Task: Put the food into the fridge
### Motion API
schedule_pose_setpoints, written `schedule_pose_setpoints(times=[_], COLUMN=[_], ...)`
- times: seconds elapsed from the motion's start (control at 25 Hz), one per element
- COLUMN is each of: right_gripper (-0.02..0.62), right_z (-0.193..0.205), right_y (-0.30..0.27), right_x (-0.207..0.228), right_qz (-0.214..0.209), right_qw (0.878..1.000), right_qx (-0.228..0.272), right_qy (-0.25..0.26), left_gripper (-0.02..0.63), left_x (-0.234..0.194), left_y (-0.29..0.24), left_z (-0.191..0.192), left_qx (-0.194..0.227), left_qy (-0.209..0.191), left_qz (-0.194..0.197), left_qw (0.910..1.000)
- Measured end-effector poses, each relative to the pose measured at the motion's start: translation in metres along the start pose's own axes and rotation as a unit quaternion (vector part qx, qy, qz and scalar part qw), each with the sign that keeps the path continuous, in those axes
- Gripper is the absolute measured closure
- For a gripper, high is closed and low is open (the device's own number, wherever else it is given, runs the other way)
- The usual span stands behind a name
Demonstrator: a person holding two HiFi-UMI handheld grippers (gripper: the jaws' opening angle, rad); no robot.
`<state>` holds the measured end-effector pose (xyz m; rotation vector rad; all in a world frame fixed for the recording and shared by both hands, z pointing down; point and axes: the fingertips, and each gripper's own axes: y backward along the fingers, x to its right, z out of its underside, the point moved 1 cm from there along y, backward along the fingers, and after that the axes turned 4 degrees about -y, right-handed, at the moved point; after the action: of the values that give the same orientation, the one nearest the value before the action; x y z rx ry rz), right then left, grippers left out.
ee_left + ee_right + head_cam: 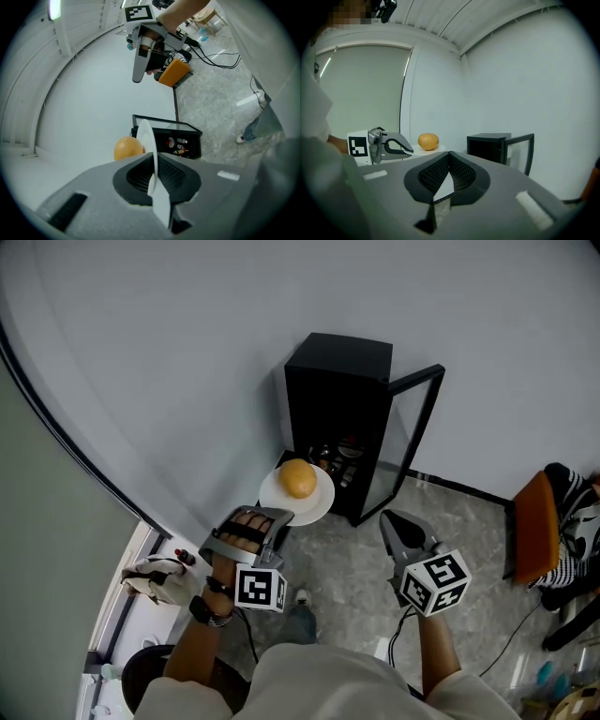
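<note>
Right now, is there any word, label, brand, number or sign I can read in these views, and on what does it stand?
No text can be read in any view.
Left marker cube and right marker cube: black-and-white square patterns only, no letters or digits.
Small items inside the fridge: any labels are too small to read.
Pale strip on the grey housing: blurred, nothing legible.

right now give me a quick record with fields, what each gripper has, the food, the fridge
left gripper: shut on the rim of the white plate
white plate: held in the air in front of the fridge, carries one orange
right gripper: shut, holds nothing
fridge: small, black, on the floor by the wall
fridge door: glass, open
inside the fridge: a few small items, too small to name
</note>
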<state>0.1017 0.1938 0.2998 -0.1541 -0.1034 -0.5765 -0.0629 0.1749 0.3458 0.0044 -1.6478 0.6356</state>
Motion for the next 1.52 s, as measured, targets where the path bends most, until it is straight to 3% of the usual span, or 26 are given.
schedule_pose_setpoints(times=[0.28,0.8,1.52], right_gripper=[0.588,0.589,0.588], right_z=[-0.023,-0.044,-0.052], right_y=[-0.064,-0.156,-0.253], right_x=[0.021,0.07,0.115], right_qz=[0.007,0.04,0.087], right_qw=[1.0,0.999,0.996], right_qx=[0.005,-0.008,-0.006], right_qy=[0.005,0.001,-0.016], left_gripper=[0.589,0.591,0.591], left_x=[-0.043,-0.093,-0.116], left_y=[-0.053,-0.136,-0.223], left_z=[0.045,0.093,0.145], left_qx=[0.003,0.033,0.07], left_qy=[-0.006,-0.006,-0.02], left_qz=[-0.017,-0.022,-0.002], left_qw=[0.9998,0.9992,0.9973])
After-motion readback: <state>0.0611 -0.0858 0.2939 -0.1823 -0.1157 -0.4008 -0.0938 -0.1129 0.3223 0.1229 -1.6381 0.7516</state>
